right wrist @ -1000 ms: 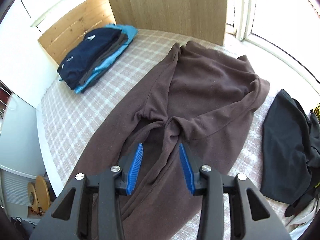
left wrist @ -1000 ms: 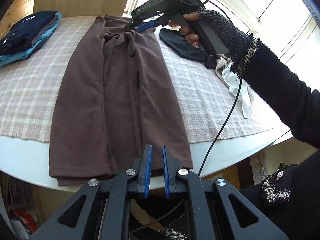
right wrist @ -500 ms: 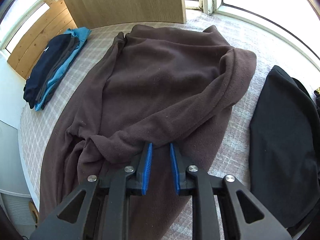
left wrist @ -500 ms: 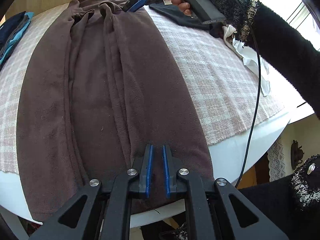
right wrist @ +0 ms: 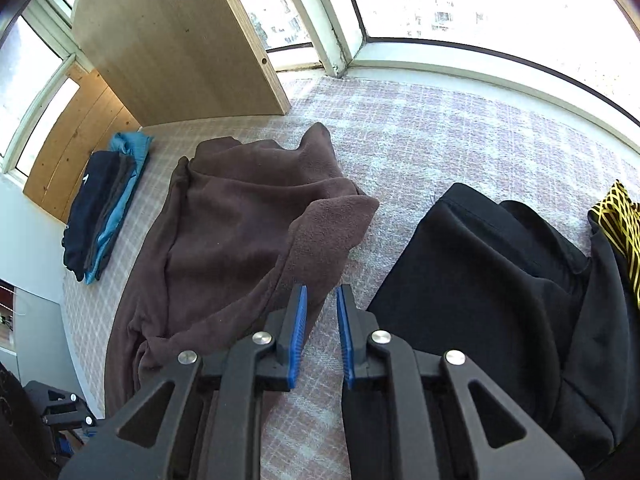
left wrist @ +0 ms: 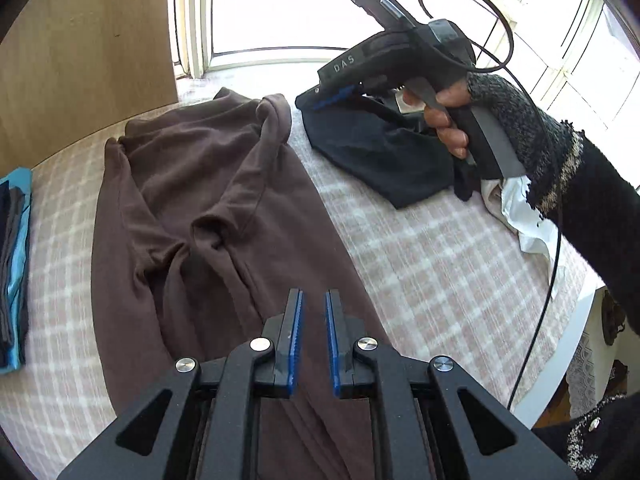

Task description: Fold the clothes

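The brown fleece (left wrist: pixel 192 216) lies lengthwise on the checked surface (left wrist: pixel 432 264), its sleeves drawn in across the chest (likely so it narrows for a lengthwise fold), with the dark garment (right wrist: pixel 500 280) just beside it. The left gripper (left wrist: pixel 312 336) hovers over the lower half with jaws slightly parted and empty; the right gripper (right wrist: pixel 322 332) hangs between fleece and dark garment, jaws parted a little, gripping nothing. Only the right view shows the folded stack (right wrist: pixel 100 212) whole and a yellow-patterned cloth (right wrist: pixel 616 224); only the left shows the hand (left wrist: pixel 440 120) squeezing the right handle.
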{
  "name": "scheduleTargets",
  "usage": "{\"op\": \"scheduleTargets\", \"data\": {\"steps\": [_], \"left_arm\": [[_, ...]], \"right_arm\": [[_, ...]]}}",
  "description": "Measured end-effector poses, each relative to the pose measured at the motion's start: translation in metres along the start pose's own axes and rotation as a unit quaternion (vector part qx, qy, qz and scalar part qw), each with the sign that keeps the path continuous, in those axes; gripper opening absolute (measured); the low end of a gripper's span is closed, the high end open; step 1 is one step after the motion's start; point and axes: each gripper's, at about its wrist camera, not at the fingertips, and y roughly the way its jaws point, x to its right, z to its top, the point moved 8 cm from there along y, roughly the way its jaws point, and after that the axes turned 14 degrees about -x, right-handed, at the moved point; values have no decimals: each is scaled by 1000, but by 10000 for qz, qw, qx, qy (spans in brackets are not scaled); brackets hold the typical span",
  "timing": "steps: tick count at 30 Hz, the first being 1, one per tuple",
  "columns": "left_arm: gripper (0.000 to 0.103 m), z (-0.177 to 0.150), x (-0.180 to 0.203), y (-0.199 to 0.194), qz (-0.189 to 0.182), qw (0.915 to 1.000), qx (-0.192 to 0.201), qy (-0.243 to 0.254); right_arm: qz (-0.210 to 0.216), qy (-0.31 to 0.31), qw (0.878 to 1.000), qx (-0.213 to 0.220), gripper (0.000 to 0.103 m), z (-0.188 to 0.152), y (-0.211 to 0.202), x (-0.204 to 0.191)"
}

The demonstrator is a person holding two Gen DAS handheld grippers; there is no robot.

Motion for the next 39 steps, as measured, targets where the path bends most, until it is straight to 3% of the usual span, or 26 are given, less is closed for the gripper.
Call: {"op": "scheduleTargets", "data": {"steps": [4, 7, 9, 11, 14, 18, 20, 23, 27, 31, 34, 39], "left_arm": [[9, 47, -34, 53, 89, 9987, -228, -449], [9, 46, -52, 70, -270, 9955, -309, -860], [9, 44, -53, 70, -362, 9955, -240, -840], [9, 42, -52, 70, -383, 9954, -226, -845], [9, 41, -52, 71, -419, 9953, -210, -843], [9, 37, -51, 63, -544, 9943, -211, -894], [8, 32, -50, 45, -636, 9934, -80, -949], [9, 5, -44, -8, -660, 9933, 231, -915], [12, -61, -38, -73, -507, 9939, 421, -888], [12, -135, -31, -108, -303, 9946, 325, -934], [12, -188, -28, -108, -231, 9944, 67, -1032], [12, -246, -10, -83, -589, 9941, -331, -848]], "right_arm": [[76, -114, 9997, -181, 14, 18, 21, -1], [75, 39, 9998, -182, 14, 38, 30, 8], [77, 128, 9990, -421, 12, 44, 37, 14], [-64, -58, 9997, -244, 12, 44, 20, 10], [135, -289, 9995, 75, 12, 38, 0, -5], [-192, -442, 9983, -314, 12, 32, 39, -10], [-222, -430, 9986, -202, 12, 32, 36, -11], [274, -294, 9991, -95, 12, 16, 6, -21], [618, -727, 9954, 1, 14, -49, -42, -63], [970, -1099, 9888, -281, 14, -146, -59, -108], [1185, -1132, 9849, -563, 15, -219, -39, -139], [1264, -961, 9825, -975, 15, -316, 13, -185]]}}
